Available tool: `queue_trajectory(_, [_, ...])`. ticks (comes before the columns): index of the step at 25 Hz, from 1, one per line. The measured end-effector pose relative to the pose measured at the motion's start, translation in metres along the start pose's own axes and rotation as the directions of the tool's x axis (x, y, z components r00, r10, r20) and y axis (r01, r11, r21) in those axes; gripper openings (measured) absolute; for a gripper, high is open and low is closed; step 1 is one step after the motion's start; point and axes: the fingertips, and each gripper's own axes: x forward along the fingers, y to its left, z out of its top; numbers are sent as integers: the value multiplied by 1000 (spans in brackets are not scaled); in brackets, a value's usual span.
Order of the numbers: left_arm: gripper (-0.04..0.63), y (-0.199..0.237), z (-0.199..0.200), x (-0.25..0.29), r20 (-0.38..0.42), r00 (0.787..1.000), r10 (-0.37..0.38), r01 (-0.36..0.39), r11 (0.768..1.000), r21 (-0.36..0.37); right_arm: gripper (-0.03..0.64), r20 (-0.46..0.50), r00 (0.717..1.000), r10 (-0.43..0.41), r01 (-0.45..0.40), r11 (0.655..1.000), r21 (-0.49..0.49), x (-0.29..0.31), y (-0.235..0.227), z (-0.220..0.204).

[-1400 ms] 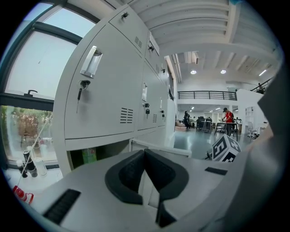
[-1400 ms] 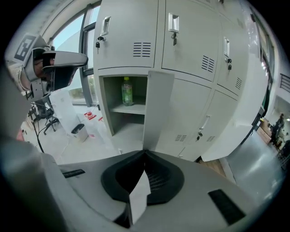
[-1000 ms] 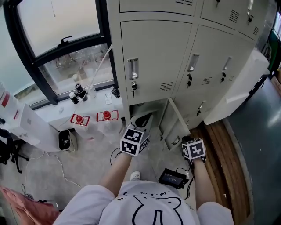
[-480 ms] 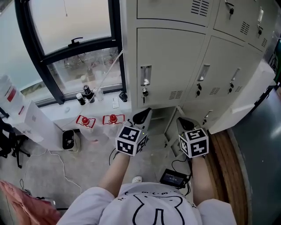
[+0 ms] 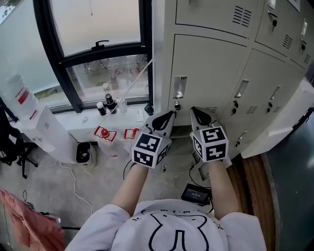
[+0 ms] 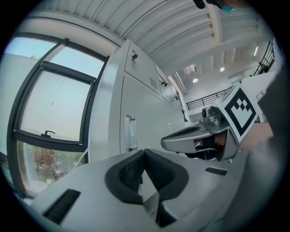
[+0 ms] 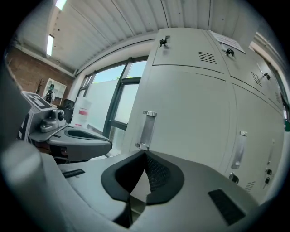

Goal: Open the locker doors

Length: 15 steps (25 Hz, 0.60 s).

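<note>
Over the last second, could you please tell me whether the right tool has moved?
Yes. The right tool has risen up the lockers, from the bottom row to near a door handle higher up.

Black-framed window (image 5: 98, 54) left — grey floor (image 5: 103, 171), daylight.

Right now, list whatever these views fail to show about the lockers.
Head view: the top locker row is cut off by the upper edge.
Head view: the left gripper and right gripper hide much of the bottom locker row.
Right gripper view: the paper notice on a top locker is too small to read.
Head view: the lock under the door handle is too small to judge.
</note>
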Motion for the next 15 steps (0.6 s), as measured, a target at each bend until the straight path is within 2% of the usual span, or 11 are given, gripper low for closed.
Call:
queue_trajectory(4, [8, 11, 7, -2, 12, 1000, 18, -18, 1000, 25, 9, 60, 998, 22, -18, 998, -66, 25, 11, 16])
queue_trajectory(7, [8, 18, 10, -5, 18, 1000, 26, -26, 999, 33, 20, 94, 994, 53, -46, 996, -73, 38, 16, 25])
queue_trajectory(12, [8, 27, 13, -8, 30, 999, 35, -36, 999, 37, 95, 144, 982, 121, -127, 991, 33, 58, 21, 44])
queue_trajectory(15, [8, 31, 12, -11, 27, 999, 38, -39, 999, 36, 123, 151, 980, 127, -142, 985, 97, 70, 21, 48])
